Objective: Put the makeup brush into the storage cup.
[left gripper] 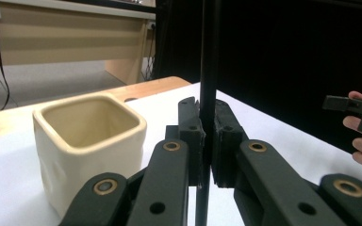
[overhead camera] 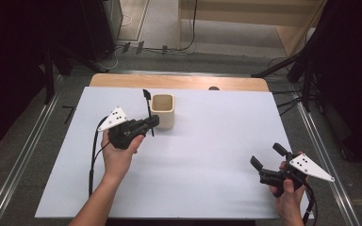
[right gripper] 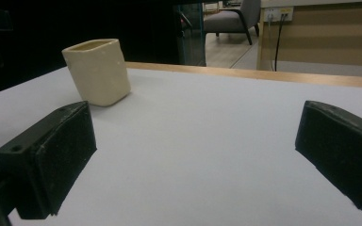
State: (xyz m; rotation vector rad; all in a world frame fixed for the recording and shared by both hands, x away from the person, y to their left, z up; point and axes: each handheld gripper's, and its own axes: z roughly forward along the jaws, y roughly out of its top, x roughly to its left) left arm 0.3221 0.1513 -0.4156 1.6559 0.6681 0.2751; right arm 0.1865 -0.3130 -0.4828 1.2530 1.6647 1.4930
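Your left gripper [overhead camera: 153, 122] has its jaws pinched tight on a thin black rod-like tool with a small flat head [overhead camera: 147, 102], held upright just beside the cream square ceramic cup [overhead camera: 163, 111]; the likely step is dropping it in, so lift until its lower end clears the cup's rim, centre it over the opening, then lower before letting go. Your right gripper [overhead camera: 267, 163] rests wide open and empty, well away from the cup toward you. No brand, label or writing is readable anywhere.
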